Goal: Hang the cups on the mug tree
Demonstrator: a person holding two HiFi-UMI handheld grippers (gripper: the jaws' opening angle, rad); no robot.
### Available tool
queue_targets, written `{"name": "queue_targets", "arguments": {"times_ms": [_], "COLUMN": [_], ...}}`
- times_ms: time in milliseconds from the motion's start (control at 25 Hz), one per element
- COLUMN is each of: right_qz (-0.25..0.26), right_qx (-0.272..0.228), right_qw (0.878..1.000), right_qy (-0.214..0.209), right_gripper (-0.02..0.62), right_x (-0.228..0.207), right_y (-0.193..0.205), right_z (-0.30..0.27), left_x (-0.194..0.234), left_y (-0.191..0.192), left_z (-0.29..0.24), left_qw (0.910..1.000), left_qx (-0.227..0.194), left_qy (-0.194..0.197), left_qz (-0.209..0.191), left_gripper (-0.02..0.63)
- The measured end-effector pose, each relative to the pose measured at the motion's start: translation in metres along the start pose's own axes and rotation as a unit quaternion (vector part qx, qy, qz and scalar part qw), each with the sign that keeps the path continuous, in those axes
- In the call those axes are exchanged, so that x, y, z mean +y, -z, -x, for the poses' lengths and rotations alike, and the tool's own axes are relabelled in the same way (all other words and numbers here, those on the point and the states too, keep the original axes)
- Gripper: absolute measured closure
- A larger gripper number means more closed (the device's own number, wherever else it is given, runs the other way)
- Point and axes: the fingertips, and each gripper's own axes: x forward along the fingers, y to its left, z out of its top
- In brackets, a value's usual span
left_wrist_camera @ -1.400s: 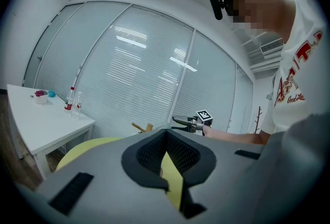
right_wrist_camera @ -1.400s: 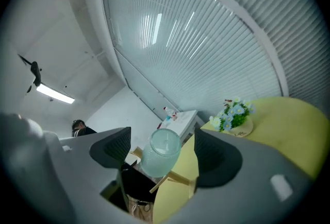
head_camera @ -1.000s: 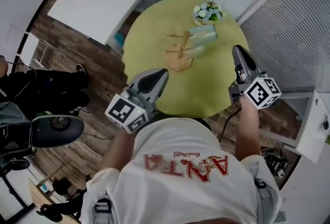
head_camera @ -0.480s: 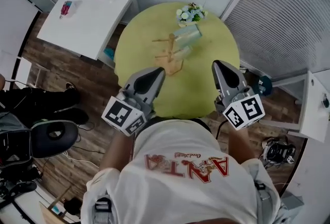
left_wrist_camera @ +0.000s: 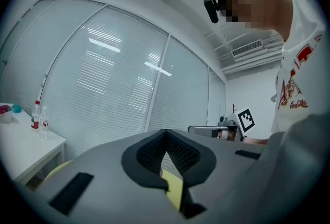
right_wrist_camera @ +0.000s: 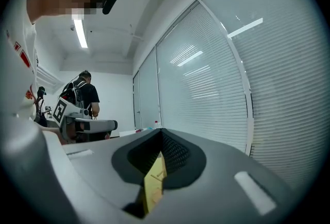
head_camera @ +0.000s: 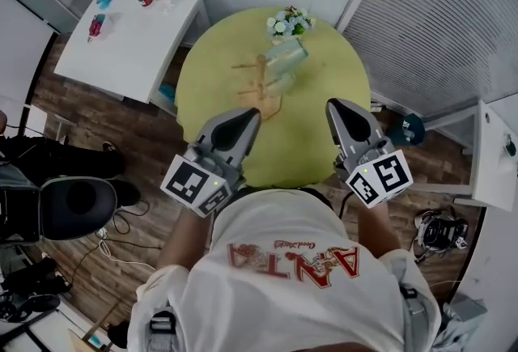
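Left hand-held gripper (head_camera: pixel 254 111): jaws together on nothing, pointing level above the near edge of the surface (head_camera: pixel 328 59). Right hand-held gripper (head_camera: pixel 331 103): likewise closed and empty, above the near-right edge, well apart from the left one. Wooden mug tree (head_camera: pixel 261 83): standing toward the far edge, just short of the small bunch of flowers (head_camera: pixel 289 21) at that edge. Two pale cups, both on the tree's right side: upper cup (head_camera: pixel 287 53) on a high peg, lower cup (head_camera: pixel 281 83) on a peg beneath it, each apparently clear of the surface. No further cup loose anywhere on the surface. Reads as finished, or all but: nothing carried, nothing left to pick up. Remaining at most: making sure both cups sit securely on their pegs, too small here to confirm.
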Motion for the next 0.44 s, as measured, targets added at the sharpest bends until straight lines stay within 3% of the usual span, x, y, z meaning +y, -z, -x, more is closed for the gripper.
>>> {"name": "queue_targets", "arguments": {"times_ms": [440], "right_qz": [0.008], "right_qx": [0.007], "right_qw": [1.0], "right_qy": [-0.013], "right_gripper": [0.595], "right_x": [0.01], "right_y": [0.0], "right_z": [-0.001], "left_x": [-0.006], "left_y": [-0.001], "left_z": [0.014], "left_qw": [0.9999], "left_qx": [0.001], "left_qy": [-0.01], "left_qz": [-0.004], "left_gripper": [0.597]}}
